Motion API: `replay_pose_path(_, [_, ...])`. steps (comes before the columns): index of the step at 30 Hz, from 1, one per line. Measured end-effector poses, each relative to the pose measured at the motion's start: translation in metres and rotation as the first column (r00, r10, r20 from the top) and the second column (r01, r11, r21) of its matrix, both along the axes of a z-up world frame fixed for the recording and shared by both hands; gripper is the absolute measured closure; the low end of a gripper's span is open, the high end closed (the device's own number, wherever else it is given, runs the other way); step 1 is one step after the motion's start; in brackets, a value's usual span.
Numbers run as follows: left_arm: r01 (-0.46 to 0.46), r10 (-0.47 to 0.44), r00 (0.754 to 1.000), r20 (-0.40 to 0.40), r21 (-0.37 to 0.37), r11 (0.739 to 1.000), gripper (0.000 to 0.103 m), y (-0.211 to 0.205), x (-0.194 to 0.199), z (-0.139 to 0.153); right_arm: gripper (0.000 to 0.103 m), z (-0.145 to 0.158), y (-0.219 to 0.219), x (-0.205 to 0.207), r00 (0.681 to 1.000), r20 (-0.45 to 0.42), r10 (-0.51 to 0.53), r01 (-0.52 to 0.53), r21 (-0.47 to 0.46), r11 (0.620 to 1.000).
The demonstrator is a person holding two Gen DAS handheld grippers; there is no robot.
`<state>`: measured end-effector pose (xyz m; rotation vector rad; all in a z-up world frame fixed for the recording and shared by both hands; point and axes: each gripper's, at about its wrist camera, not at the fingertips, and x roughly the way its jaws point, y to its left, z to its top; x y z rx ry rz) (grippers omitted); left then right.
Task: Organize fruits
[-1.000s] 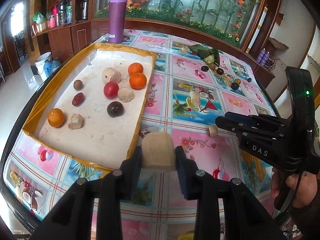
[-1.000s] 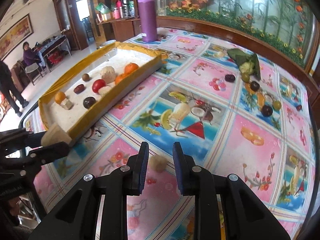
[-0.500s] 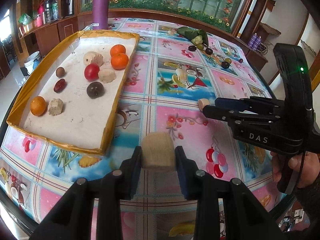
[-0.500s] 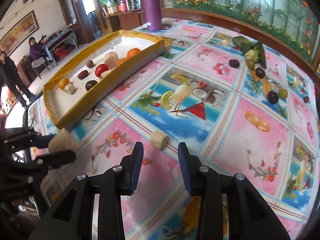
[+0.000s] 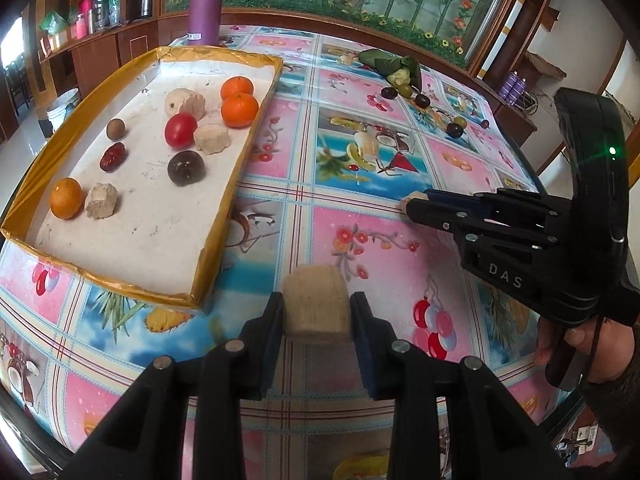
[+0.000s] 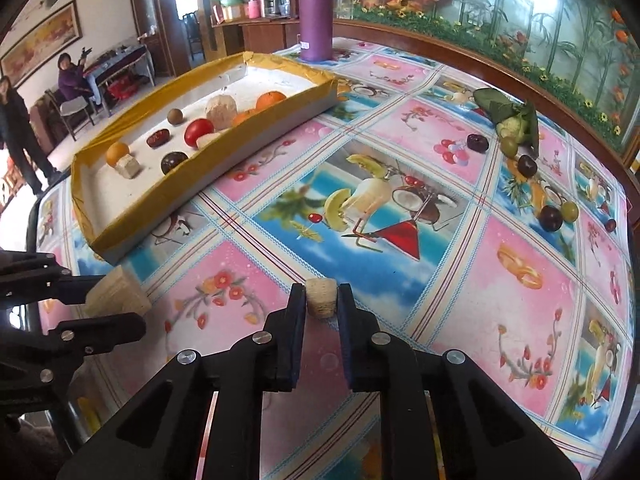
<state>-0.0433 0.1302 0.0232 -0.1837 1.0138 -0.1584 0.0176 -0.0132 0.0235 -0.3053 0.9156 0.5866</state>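
My left gripper (image 5: 316, 312) is shut on a large tan chunk (image 5: 316, 304), held above the tablecloth just right of the tray's near corner. My right gripper (image 6: 320, 300) is shut on a small tan piece (image 6: 320, 298) low over the pink square; from the left wrist view only the tip of that small tan piece (image 5: 409, 201) shows at the right gripper (image 5: 416, 206). The yellow-rimmed tray (image 5: 216, 236) holds several fruits and tan chunks: oranges (image 5: 239, 109), a red tomato (image 5: 181, 131), a dark plum (image 5: 186, 167).
Loose dark and green fruits (image 6: 550, 217) and a leafy bundle (image 6: 514, 118) lie at the table's far right. A purple bottle (image 6: 316, 12) stands beyond the tray (image 6: 132, 216). A hand (image 5: 588, 344) grips the right tool. Two people (image 6: 68, 80) are in the room behind.
The right gripper slid forward around the small tan piece and closed on it. The left gripper kept its hold on the large chunk and tilted a little toward the table's right side.
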Motion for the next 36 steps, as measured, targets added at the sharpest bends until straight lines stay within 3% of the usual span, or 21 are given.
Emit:
replay_pose_path(9, [0.007,-0.007,1.000,0.031,-0.012,1.000,0.067,-0.002,0.007,0.015,0.088,0.023,-0.007,-0.009,0.999,0.043,0.011,-0.011,0.004,1.000])
replay_pose_path(13, [0.018,-0.018,0.999,0.032,-0.008,1.000,0.067,-0.004,0.007,0.013,0.087,0.009,-0.011,-0.007,0.999,-0.038,0.007,-0.007,-0.001,1.000])
replay_pose_path(14, [0.024,-0.024,0.999,0.032,-0.003,1.000,0.067,-0.005,0.006,0.012,0.085,0.009,-0.014,-0.009,0.999,-0.033,0.004,-0.004,0.011,1.000])
replay_pose_path(16, [0.030,-0.030,0.999,0.022,-0.001,1.000,0.067,-0.008,0.006,0.009,0.067,0.007,-0.012,-0.010,1.000,-0.029,0.000,0.000,-0.002,1.000])
replay_pose_path(17, [0.032,-0.032,0.999,0.017,-0.005,0.999,0.067,-0.008,0.006,0.008,0.066,0.005,-0.009,-0.010,0.999,-0.032,0.012,-0.012,-0.011,1.000])
replay_pose_path(29, [0.037,-0.037,0.999,-0.012,-0.015,0.999,0.067,-0.009,0.004,-0.005,0.067,-0.009,-0.016,-0.026,0.997,-0.071,0.035,-0.034,0.016,0.999])
replay_pose_path(32, [0.036,-0.036,0.999,-0.013,-0.018,0.999,0.067,-0.011,0.005,-0.006,0.080,-0.010,-0.004,-0.027,0.997,-0.052,0.063,-0.063,-0.007,0.998])
replay_pose_path(36, [0.040,-0.040,0.999,-0.010,-0.015,0.999,0.067,-0.012,0.006,-0.008,0.082,-0.009,0.000,-0.032,0.997,-0.030,0.068,-0.069,-0.040,0.997])
